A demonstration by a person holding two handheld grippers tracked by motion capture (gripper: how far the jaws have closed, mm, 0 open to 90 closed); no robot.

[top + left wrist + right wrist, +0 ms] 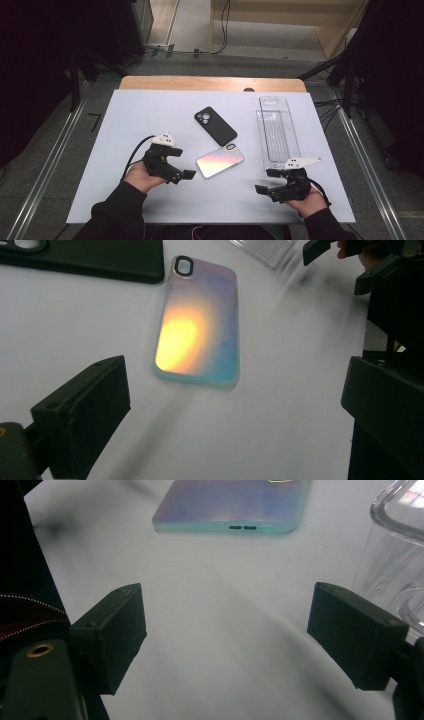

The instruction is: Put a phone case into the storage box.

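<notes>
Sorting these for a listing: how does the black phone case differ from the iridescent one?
The black phone case is matte and dark; the iridescent phone case is glossy, shimmering orange, pink and blue. The black one lies farther from the person, its camera opening toward the far left; the iridescent one lies nearer, between the two hands, its opening toward the right. Both lie flat on the white table, apart from each other, untouched by either tongs.

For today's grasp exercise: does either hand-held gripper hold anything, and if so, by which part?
Nothing is held. The left hand-held gripper and right hand-held gripper both stand open above the table, short of the iridescent case.
</notes>
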